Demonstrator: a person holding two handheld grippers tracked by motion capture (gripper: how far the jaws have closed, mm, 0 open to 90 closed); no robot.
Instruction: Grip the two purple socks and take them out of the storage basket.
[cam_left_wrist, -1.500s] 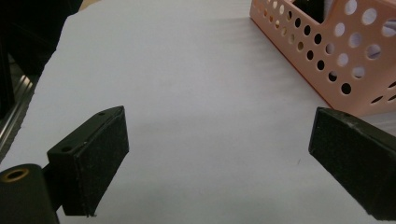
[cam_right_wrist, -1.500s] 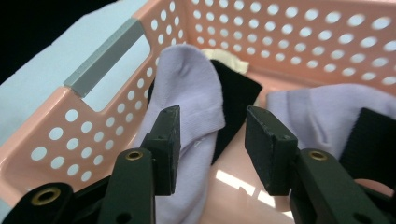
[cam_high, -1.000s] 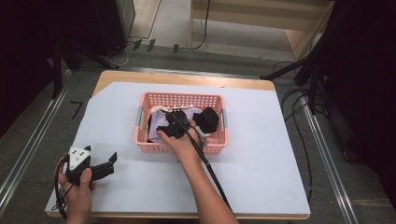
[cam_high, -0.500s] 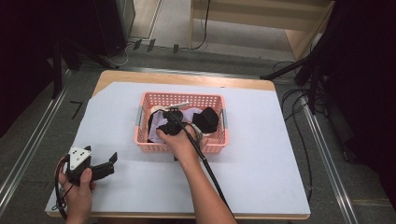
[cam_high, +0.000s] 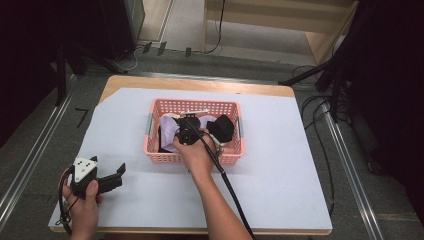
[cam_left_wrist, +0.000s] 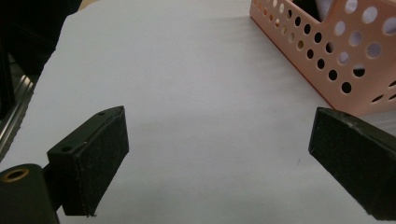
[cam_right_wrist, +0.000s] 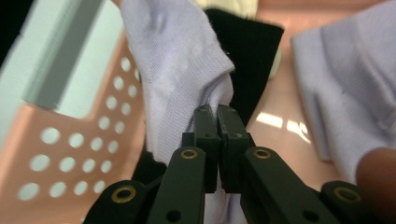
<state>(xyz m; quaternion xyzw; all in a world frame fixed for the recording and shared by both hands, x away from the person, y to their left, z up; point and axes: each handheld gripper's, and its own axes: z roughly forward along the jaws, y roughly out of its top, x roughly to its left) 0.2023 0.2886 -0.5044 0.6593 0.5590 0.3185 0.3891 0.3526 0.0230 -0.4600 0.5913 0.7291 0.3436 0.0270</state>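
The right gripper (cam_right_wrist: 215, 112), its jaws just closed, pinches a fold of the lavender cloth (cam_right_wrist: 180, 70) inside the pink basket (cam_high: 165, 155), beside black garments (cam_high: 222, 128). The left gripper (cam_high: 112, 176) rests wide apart and empty on the white sheet (cam_high: 280, 190), well left of the basket.

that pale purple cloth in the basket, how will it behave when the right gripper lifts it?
Probably floppy: the pale purple cloth bunches into soft folds where the right gripper, whose jaws have just been closing, pinches it. It likely hangs and stretches rather than holding shape. It looks light, but it may drag the black cloth beside it in the basket.
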